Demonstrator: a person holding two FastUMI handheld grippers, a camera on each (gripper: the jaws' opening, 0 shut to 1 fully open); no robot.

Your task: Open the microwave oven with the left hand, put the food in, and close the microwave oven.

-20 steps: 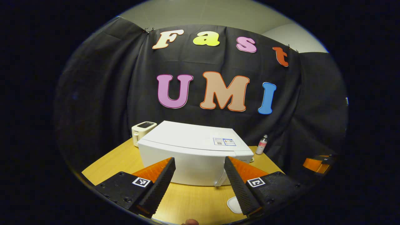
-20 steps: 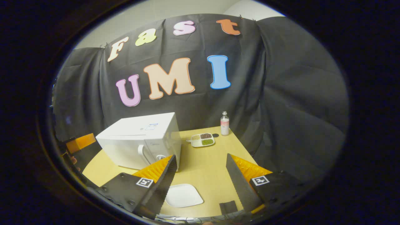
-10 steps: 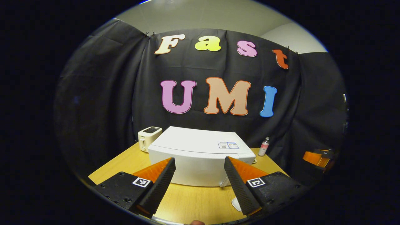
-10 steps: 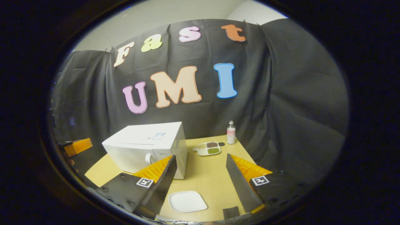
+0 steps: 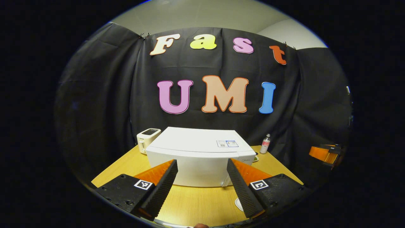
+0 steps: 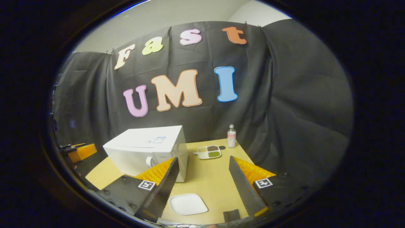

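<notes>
- microwave (image 5: 199, 158) shut, fills table middle, blocks straight path ahead of left gripper (image 5: 202, 186)
- bare table (image 6: 208, 177) strip right of microwave, open lane for right gripper (image 6: 202, 186)
- white plate (image 6: 188, 204) lies near, low
- food tray (image 6: 209, 152) and bottle (image 6: 231, 136) at far end
- toaster (image 5: 146, 138) just beside microwave's far left corner

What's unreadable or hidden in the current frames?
- Microwave door front: in the left gripper view, the left gripper fingers cover much of it; handle mostly hidden.
- Microwave handle: in the right gripper view, partly behind the right gripper finger.
- Food tray: contents too small to identify.
- White plate: left gripper view, mostly behind a finger.
- Microwave sticker: too small.
</notes>
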